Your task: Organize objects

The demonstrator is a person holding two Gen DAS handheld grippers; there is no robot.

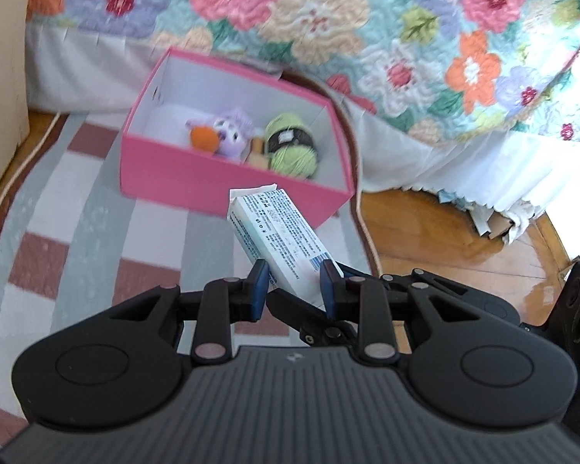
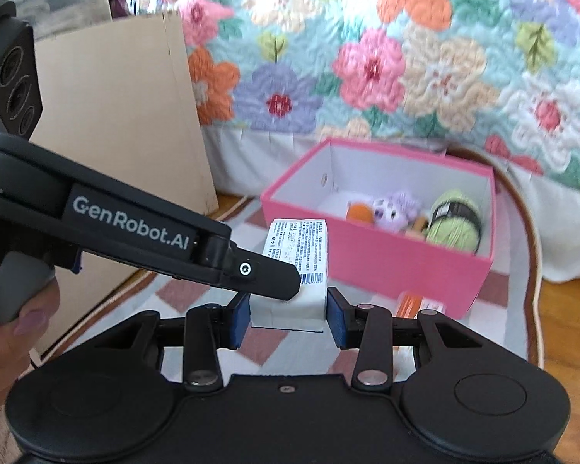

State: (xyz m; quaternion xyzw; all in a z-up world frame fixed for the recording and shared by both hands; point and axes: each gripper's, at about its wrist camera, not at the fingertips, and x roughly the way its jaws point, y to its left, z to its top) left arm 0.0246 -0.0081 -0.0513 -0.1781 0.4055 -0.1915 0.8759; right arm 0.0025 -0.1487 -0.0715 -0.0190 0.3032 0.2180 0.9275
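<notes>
both the left gripper [image 1: 294, 284] and the right gripper [image 2: 288, 315] clamp the same white printed carton [image 1: 280, 237], one at each side of its near end, holding it above the checked rug [image 1: 77, 208] just before the pink box [image 1: 197, 181] that holds green yarn [image 1: 292, 143] and a purple plush toy [image 1: 230, 135].

Bright daylight, slight blur, fisheye edges.
</notes>
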